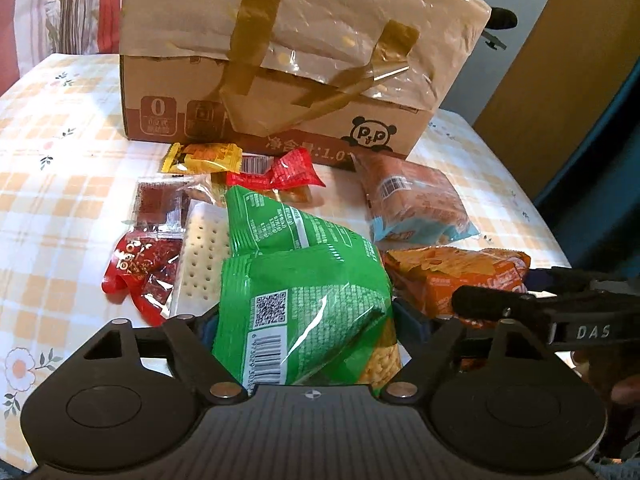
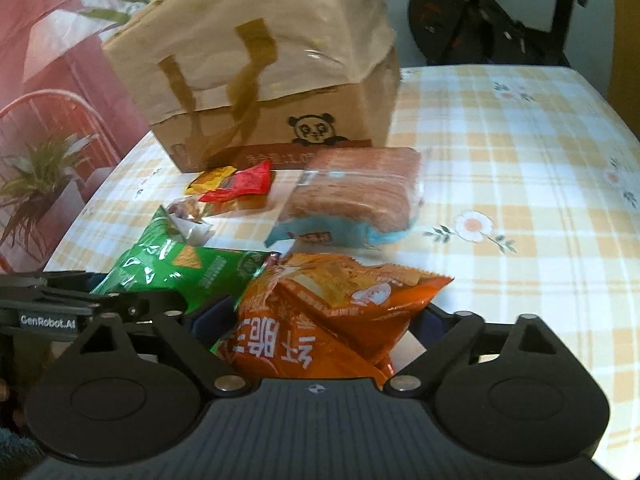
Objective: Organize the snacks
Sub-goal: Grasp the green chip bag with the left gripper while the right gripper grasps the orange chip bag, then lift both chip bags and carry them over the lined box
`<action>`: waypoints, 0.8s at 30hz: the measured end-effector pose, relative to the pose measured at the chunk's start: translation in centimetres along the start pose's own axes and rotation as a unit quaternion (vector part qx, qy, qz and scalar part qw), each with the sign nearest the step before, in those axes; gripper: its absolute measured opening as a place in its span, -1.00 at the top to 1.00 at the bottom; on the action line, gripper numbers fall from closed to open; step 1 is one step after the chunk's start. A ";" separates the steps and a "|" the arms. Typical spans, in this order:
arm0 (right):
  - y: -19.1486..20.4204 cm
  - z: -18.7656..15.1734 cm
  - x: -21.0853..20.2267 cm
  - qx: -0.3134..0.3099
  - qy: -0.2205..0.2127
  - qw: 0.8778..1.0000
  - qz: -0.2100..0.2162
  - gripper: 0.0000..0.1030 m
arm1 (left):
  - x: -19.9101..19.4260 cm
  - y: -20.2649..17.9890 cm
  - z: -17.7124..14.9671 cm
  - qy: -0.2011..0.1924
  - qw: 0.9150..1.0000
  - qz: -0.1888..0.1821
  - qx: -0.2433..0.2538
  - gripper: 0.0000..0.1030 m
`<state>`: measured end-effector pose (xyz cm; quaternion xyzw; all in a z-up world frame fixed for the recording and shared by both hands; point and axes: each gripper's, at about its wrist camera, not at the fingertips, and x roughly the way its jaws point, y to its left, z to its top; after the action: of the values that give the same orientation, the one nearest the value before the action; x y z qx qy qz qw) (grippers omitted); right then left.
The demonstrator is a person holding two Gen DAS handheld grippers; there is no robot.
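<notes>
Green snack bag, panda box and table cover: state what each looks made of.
Green snack bag: glossy plastic film, judging by sharp white glints and creases.
Panda box: matte brown corrugated cardboard, patched with shiny brown tape; clear film seems to overlie its top.
Table cover: checked floral sheet, smooth; cloth or vinyl, cannot tell.

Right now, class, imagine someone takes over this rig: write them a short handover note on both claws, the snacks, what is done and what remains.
Left claw: closed around the green snack bag, bag between its fingers.
Right claw: closed around the orange snack bag.
Other snacks lie loose on the checked tablecloth before the cardboard box: a brown-and-blue pack, a red candy pack, a yellow pack, crackers, red sachets.
Done: nothing visibly sorted.
Left: place both bags, then the loose snacks.
</notes>
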<state>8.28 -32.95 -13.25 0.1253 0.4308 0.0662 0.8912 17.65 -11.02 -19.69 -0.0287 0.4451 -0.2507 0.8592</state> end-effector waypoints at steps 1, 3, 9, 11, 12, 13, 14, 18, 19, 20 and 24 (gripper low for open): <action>0.2 0.0 0.0 -0.005 -0.002 1.000 -0.001 -0.72 | -0.1 0.0 0.0 -0.003 1.000 -0.002 -0.001 -0.46; 0.4 -0.1 -0.1 -0.015 -0.006 1.000 -0.004 -0.65 | -0.3 0.0 0.1 -0.009 1.000 -0.005 0.000 -0.46; 0.1 -0.1 -0.5 -0.010 -0.016 1.000 -0.001 -0.52 | -1.1 -0.3 0.1 -0.031 0.999 -0.011 0.005 -0.41; 0.2 0.0 -0.8 -0.011 -0.022 1.000 0.000 -0.50 | -1.5 -0.3 0.1 -0.038 0.999 -0.013 0.006 -0.41; 0.3 0.0 -1.0 -0.012 -0.026 1.000 0.000 -0.49 | -1.8 -0.3 0.2 -0.044 0.999 -0.014 0.006 -0.41; 0.3 0.1 -1.2 -0.014 -0.030 0.999 -0.001 -0.49 | -2.1 -0.2 0.3 -0.049 0.999 -0.014 0.006 -0.41; 0.4 0.1 -1.3 -0.015 -0.034 0.999 -0.003 -0.49 | -2.4 -0.2 0.3 -0.053 0.998 -0.015 0.006 -0.41; 0.4 0.6 -2.4 -0.015 -0.052 0.998 -0.011 -0.49 | -4.4 0.1 0.9 -0.085 0.996 -0.021 0.008 -0.41; 0.5 0.7 -2.6 -0.015 -0.056 0.998 -0.012 -0.48 | -5.0 0.1 1.1 -0.093 0.995 -0.021 0.009 -0.41; 0.5 0.9 -2.9 -0.015 -0.060 0.998 -0.013 -0.48 | -5.7 0.1 1.3 -0.103 0.994 -0.020 0.010 -0.41; 1.1 1.6 -4.0 -0.017 -0.078 0.997 -0.020 -0.48 | -8.3 0.7 2.0 -0.146 0.989 -0.016 0.008 -0.41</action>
<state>7.06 -33.02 -9.02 0.1060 0.3611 0.0453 0.9254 15.52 -6.99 -12.46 -0.0657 0.3126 -0.2614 0.9109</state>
